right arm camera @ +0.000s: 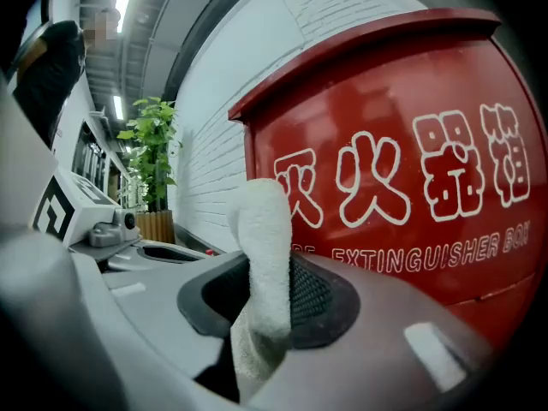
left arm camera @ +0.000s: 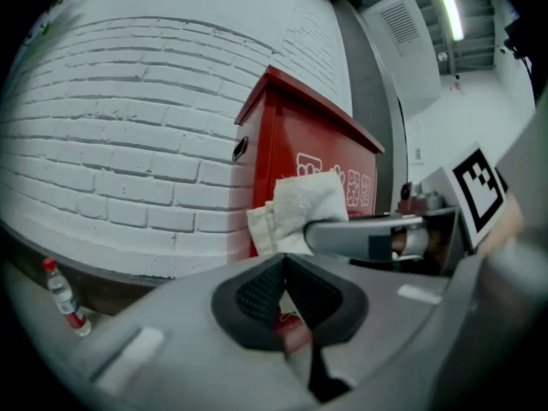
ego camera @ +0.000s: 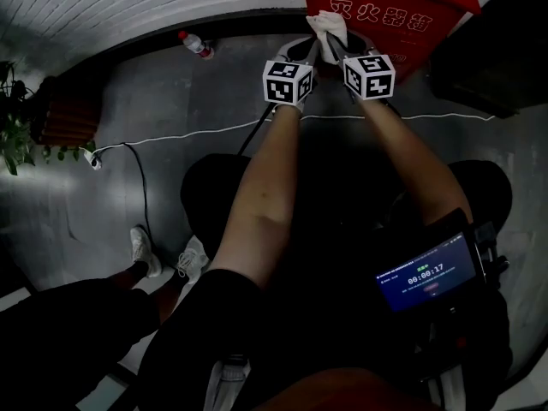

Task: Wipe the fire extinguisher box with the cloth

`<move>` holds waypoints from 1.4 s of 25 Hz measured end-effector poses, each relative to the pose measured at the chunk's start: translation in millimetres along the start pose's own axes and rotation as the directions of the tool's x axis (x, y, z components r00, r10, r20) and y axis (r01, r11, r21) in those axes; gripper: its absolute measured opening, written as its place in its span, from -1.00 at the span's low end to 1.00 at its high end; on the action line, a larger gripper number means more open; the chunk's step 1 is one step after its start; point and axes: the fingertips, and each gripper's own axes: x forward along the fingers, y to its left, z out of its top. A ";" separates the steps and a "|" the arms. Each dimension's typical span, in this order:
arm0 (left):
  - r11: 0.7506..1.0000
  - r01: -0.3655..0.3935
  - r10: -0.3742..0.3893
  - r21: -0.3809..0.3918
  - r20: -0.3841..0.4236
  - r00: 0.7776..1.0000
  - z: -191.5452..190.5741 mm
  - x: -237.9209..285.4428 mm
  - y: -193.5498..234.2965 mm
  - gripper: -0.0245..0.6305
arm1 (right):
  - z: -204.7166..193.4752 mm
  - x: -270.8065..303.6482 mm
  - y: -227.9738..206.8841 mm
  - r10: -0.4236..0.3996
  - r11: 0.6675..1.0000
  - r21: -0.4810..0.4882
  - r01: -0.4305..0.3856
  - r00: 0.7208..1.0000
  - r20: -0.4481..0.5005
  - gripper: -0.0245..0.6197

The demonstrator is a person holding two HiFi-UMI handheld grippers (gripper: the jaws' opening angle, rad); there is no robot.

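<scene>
A red fire extinguisher box [ego camera: 402, 7] with white lettering stands against the white brick wall; it also fills the right gripper view [right arm camera: 402, 144] and shows in the left gripper view [left arm camera: 295, 157]. My right gripper [ego camera: 341, 48] is shut on a white cloth [ego camera: 330, 26], which sticks up between its pads [right arm camera: 261, 255] close in front of the box's lettered face. The left gripper [ego camera: 310, 51] hovers just left of the right one, its jaws shut with nothing in them [left arm camera: 284, 291]. From the left gripper view the cloth [left arm camera: 304, 208] hangs off the right gripper's finger.
A plastic bottle with a red cap [ego camera: 195, 44] lies on the dark floor by the wall. A white cable [ego camera: 197, 133] runs across the floor. A potted plant [ego camera: 17, 118] stands at the left. Another person's feet in white shoes [ego camera: 163, 255] are near my legs.
</scene>
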 end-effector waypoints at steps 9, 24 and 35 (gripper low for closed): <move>0.998 0.056 -0.056 -0.005 0.031 0.998 8.6 21.6 -21.8 -0.92 | 0.3 -12.3 -24.3 -0.082 0.997 0.003 0.082 0.997 -0.013 -0.60; 0.984 0.178 -0.179 0.029 0.030 0.983 11.8 59.2 -98.7 -0.92 | -2.7 -105.1 -136.3 -0.291 0.956 0.042 0.292 0.957 -0.016 -0.60; 0.958 0.275 -0.275 0.082 -0.008 0.961 -1.4 67.8 -148.0 -0.92 | -0.3 -170.1 -200.8 -0.413 0.907 0.085 0.412 0.911 -0.005 -0.60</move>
